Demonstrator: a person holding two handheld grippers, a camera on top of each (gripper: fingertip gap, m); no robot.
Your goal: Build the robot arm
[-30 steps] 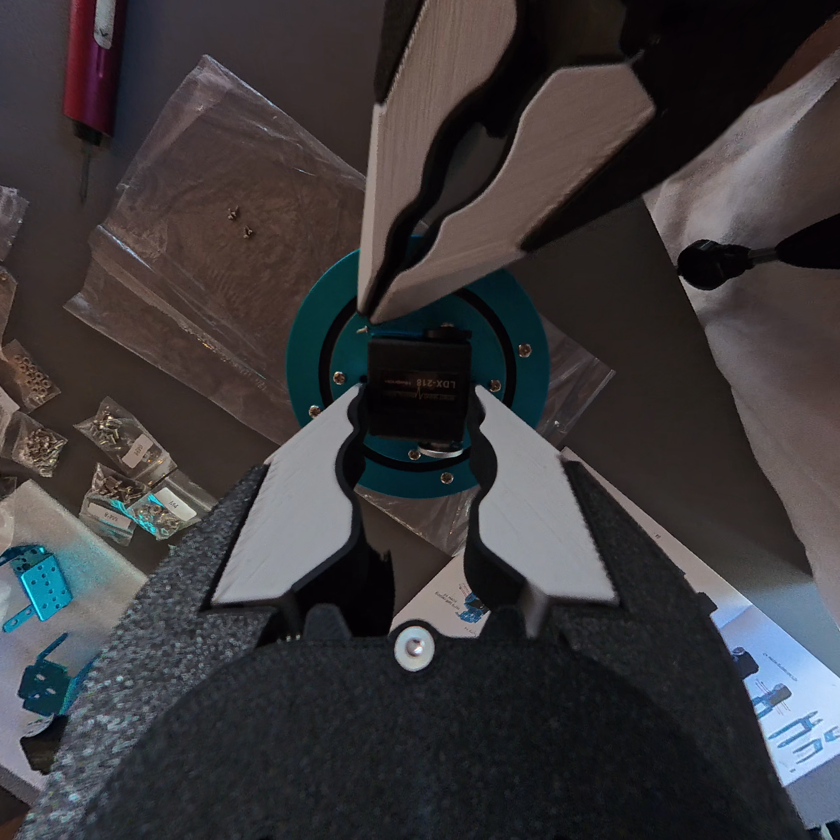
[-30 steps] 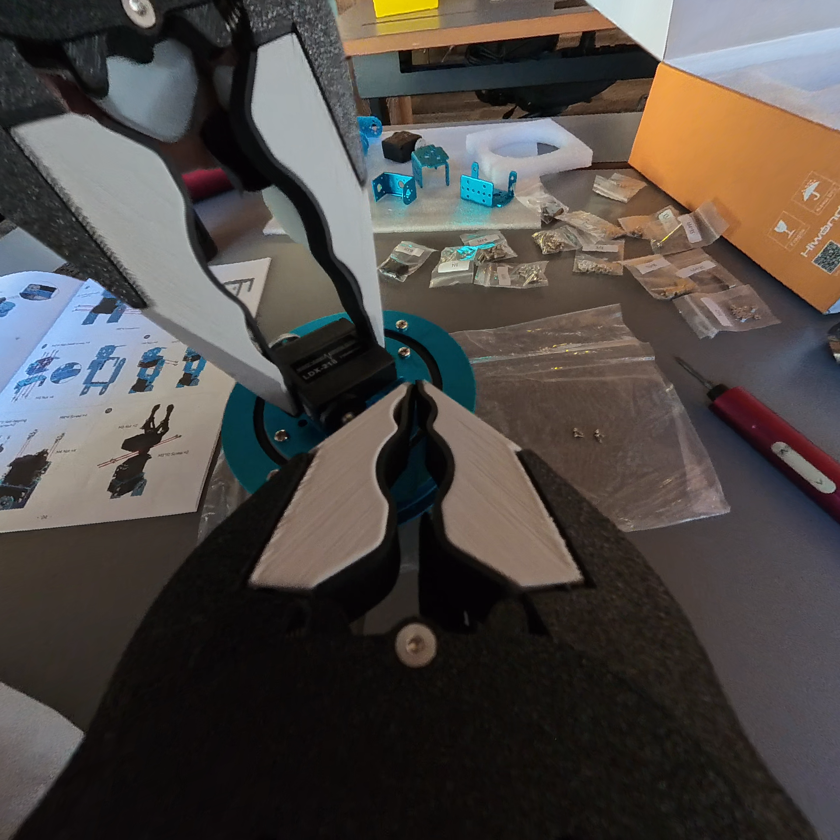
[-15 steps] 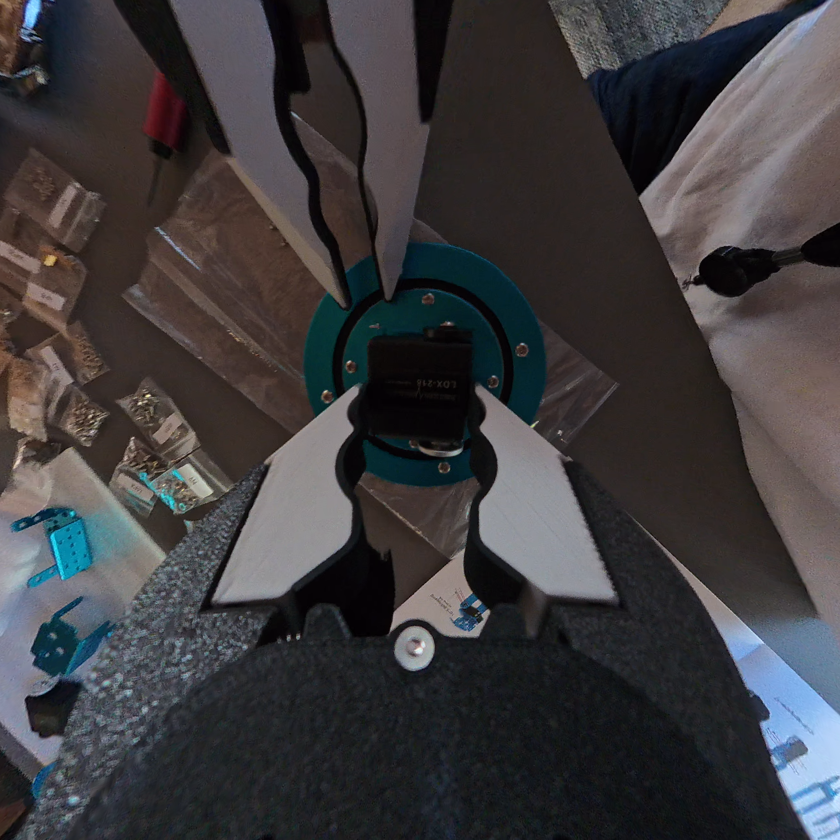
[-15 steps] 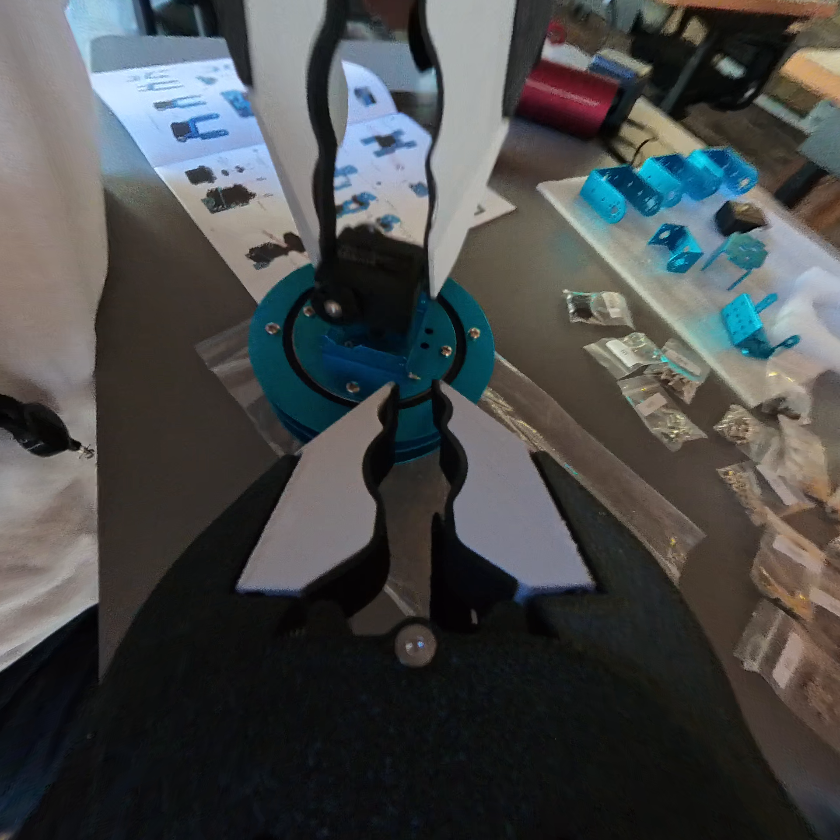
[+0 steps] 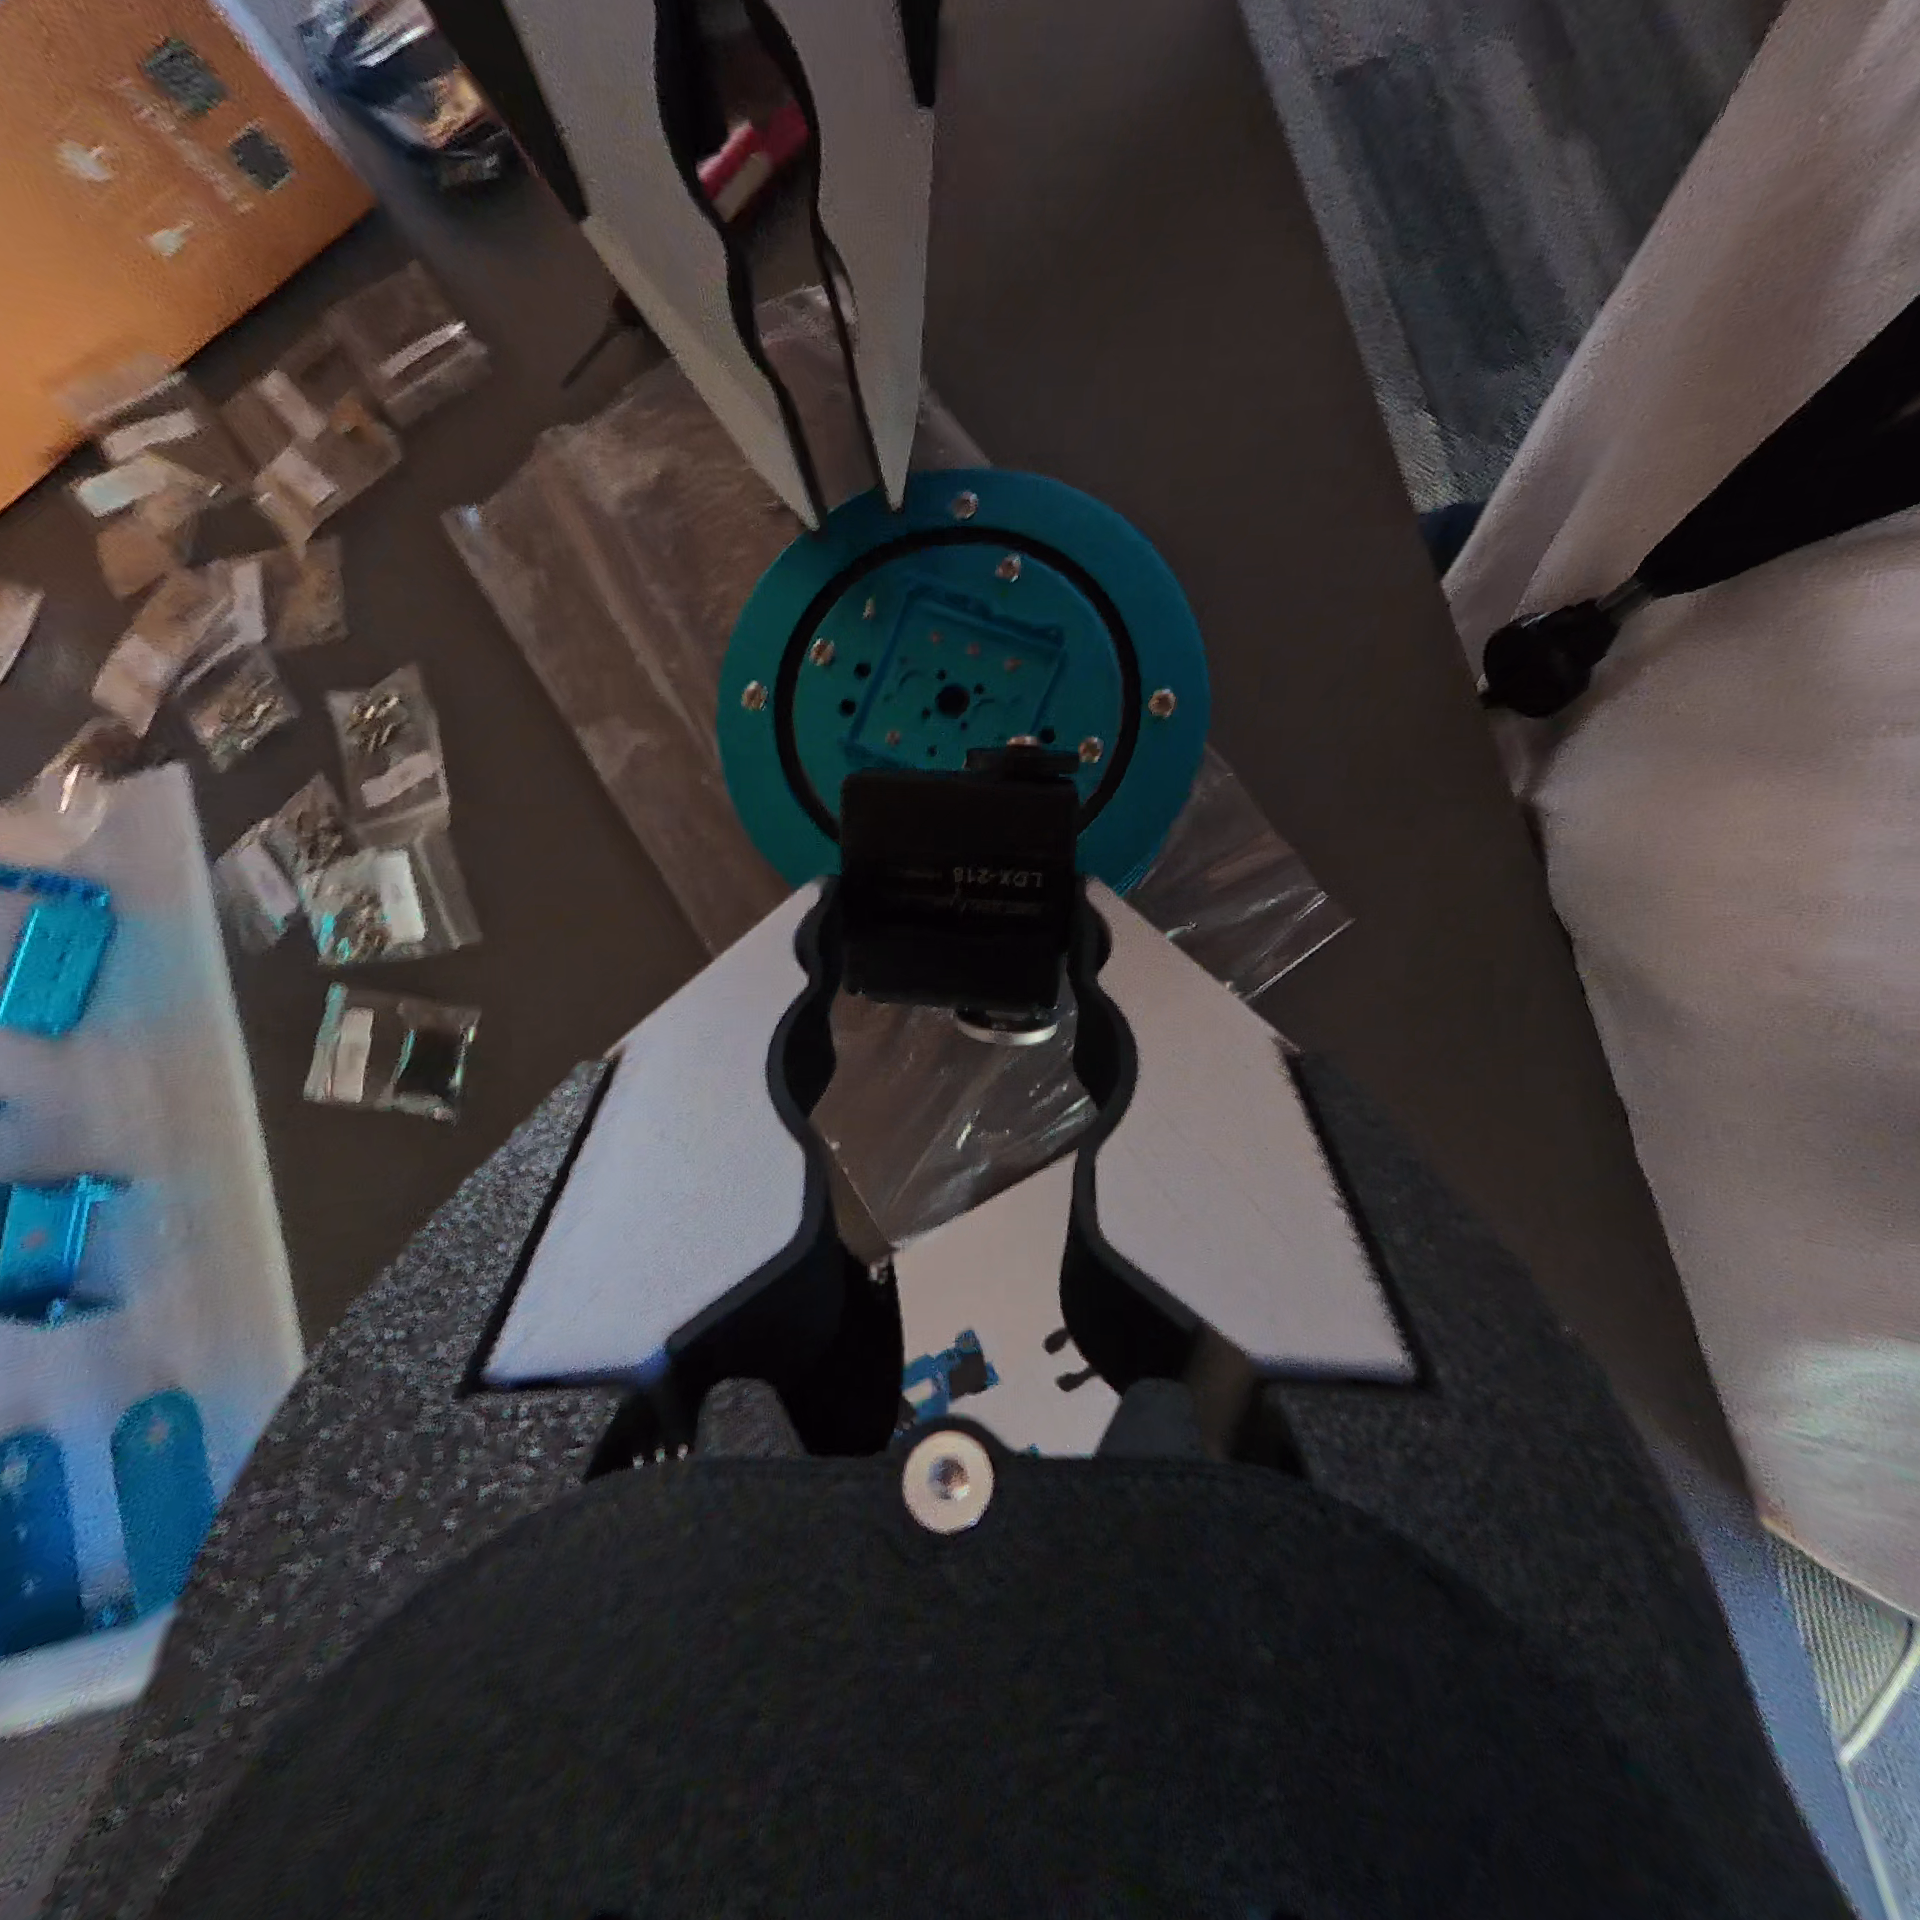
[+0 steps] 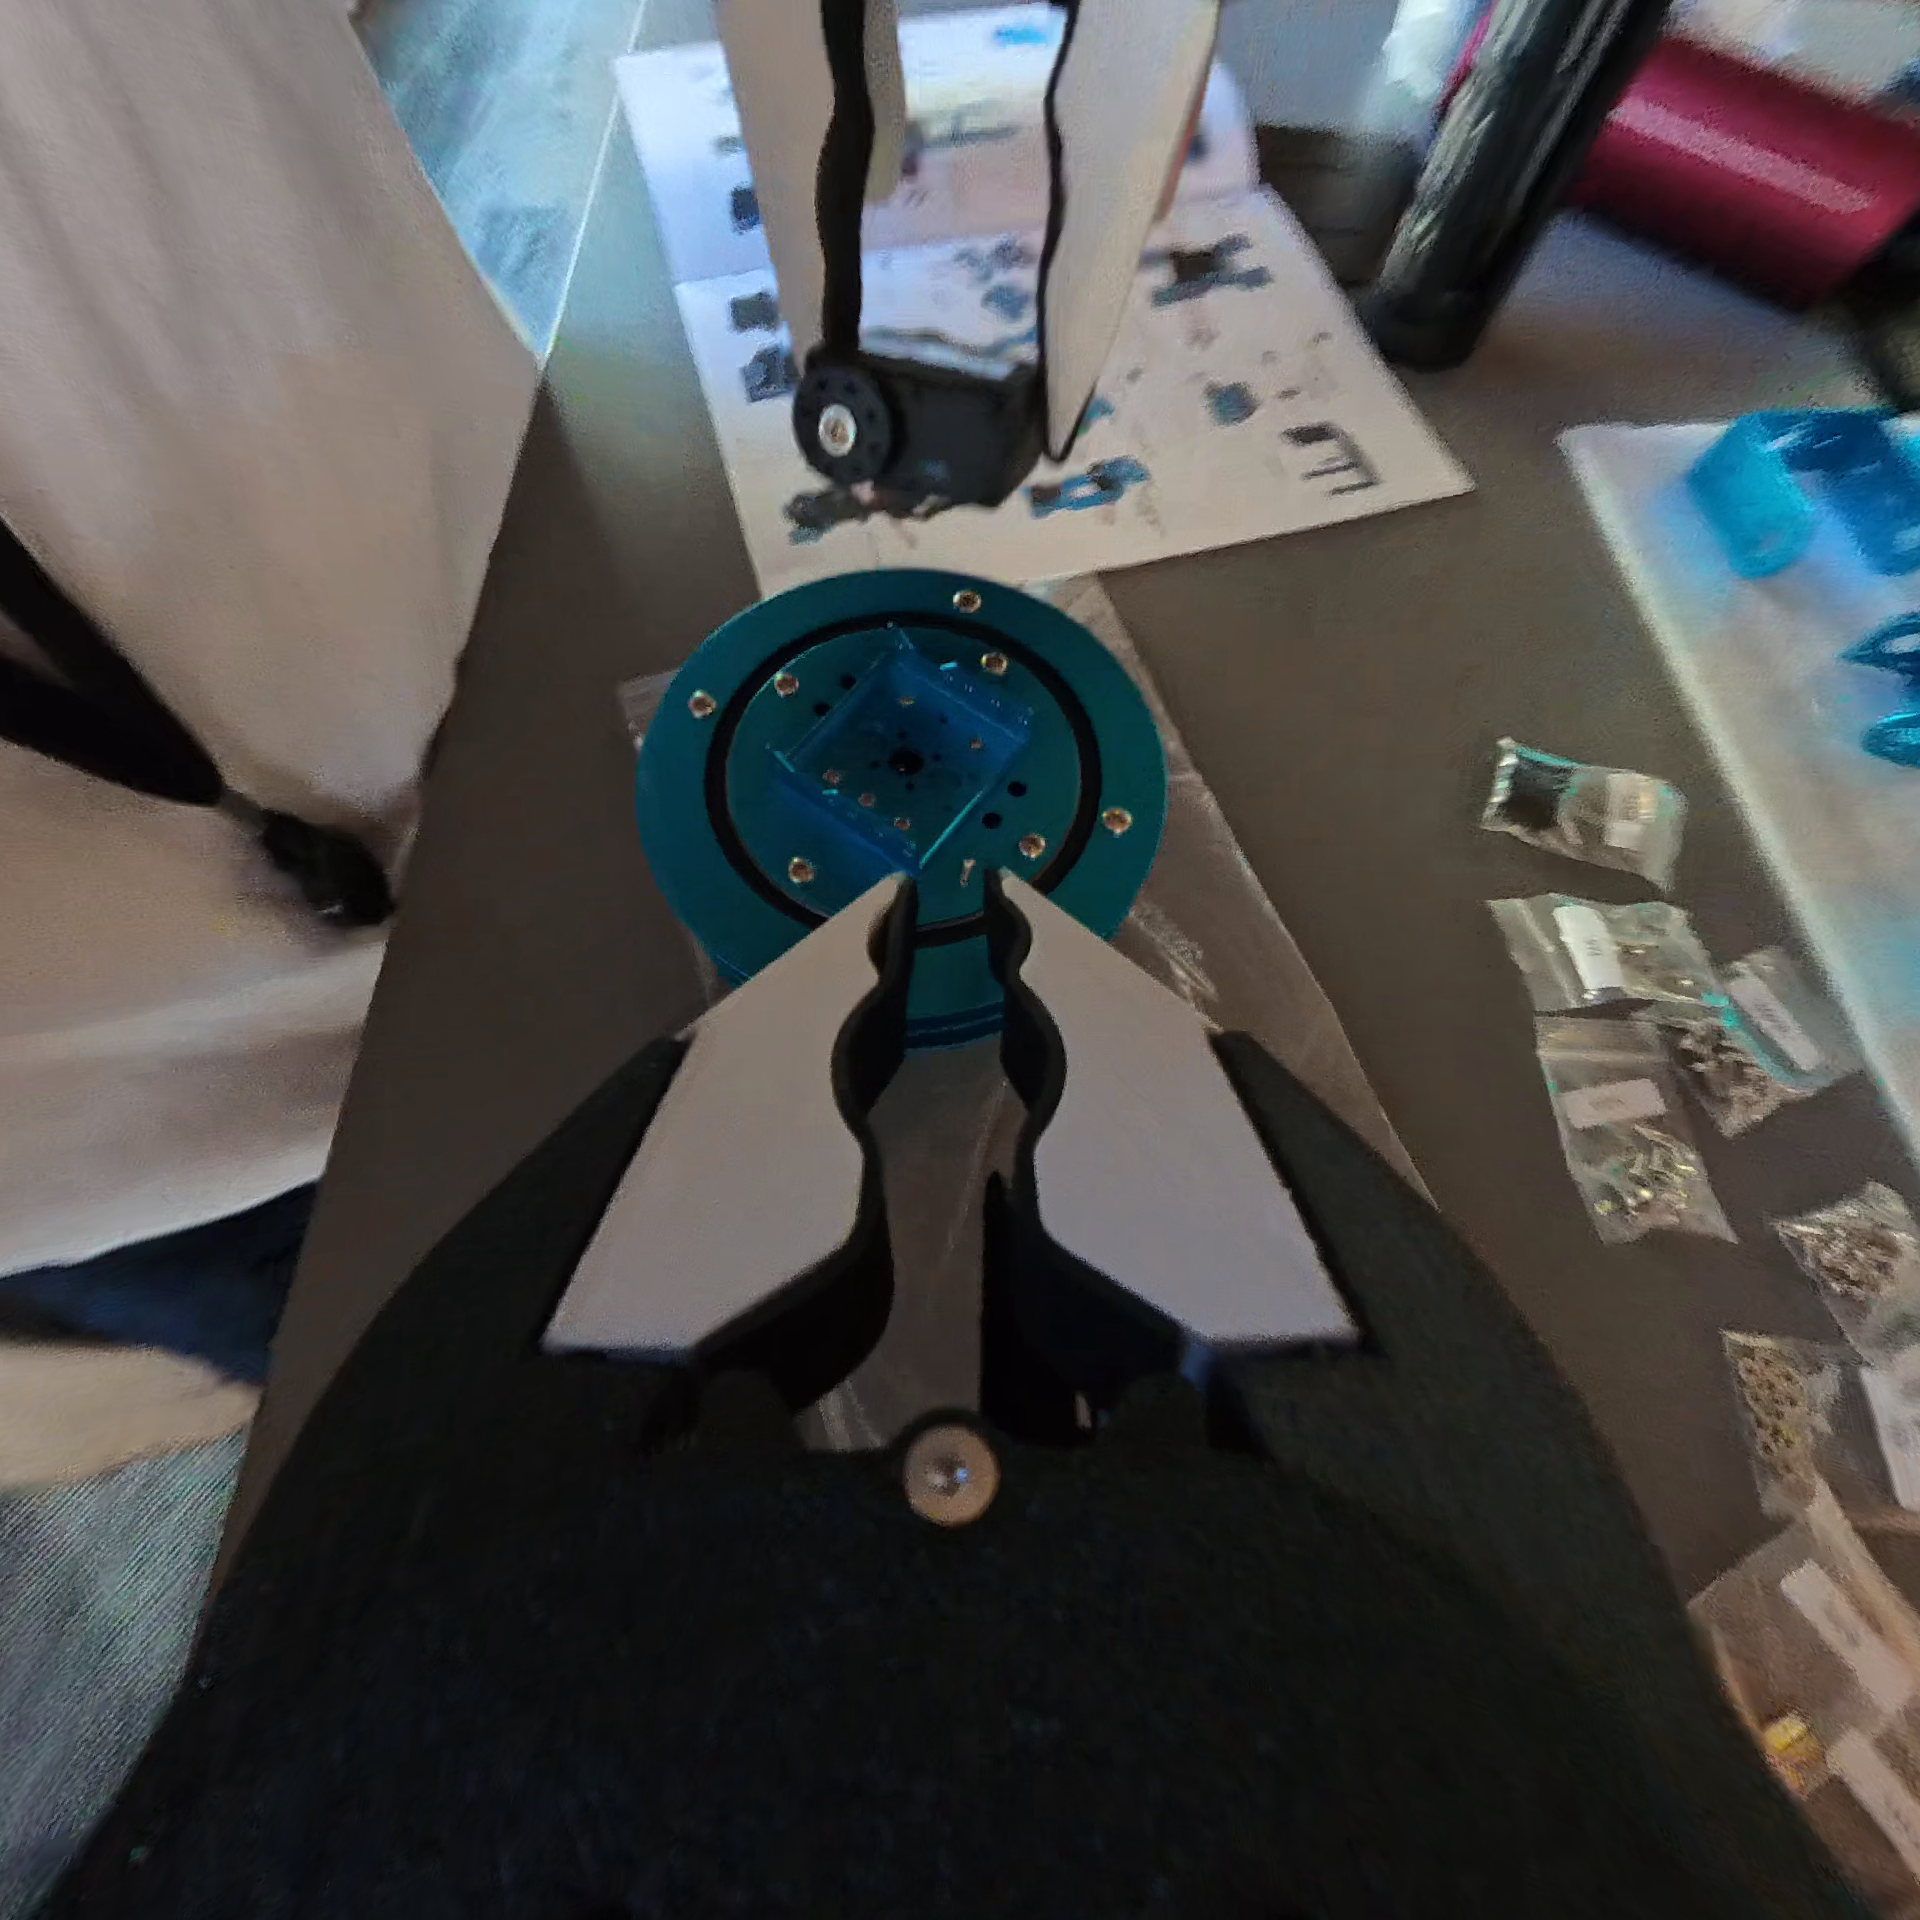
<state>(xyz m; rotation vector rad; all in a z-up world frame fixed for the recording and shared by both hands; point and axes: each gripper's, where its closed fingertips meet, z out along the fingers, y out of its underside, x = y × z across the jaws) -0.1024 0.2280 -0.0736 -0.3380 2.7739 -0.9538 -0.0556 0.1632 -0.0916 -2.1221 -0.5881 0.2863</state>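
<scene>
My left gripper (image 5: 951, 904) is shut on a black servo (image 5: 951, 883) and holds it in the air, clear of the teal round base (image 5: 1153, 623). In the right wrist view the servo (image 6: 935, 426) hangs between the left gripper's (image 6: 951, 416) fingers above the instruction sheet. The base (image 6: 675, 790) lies on the grey table with an empty blue bracket (image 6: 894, 769) at its centre. My right gripper (image 6: 943, 878) is open by a narrow gap, empty, with its tips over the base's near rim. It also shows in the left wrist view (image 5: 852, 509).
An instruction sheet (image 6: 1195, 416) lies beyond the base. A clear plastic bag (image 5: 623, 603) lies under and beside it. Small bags of screws (image 6: 1621, 1039) and blue brackets on white foam (image 6: 1808, 499) lie to the right. A person in white (image 6: 208, 416) is at the left. Spacing between my two grippers at the tips: around 9 cm.
My left gripper has lifted the servo off the teal base and drawn it back, which uncovers the blue bracket. My right gripper has swung round the base and opened a little.
</scene>
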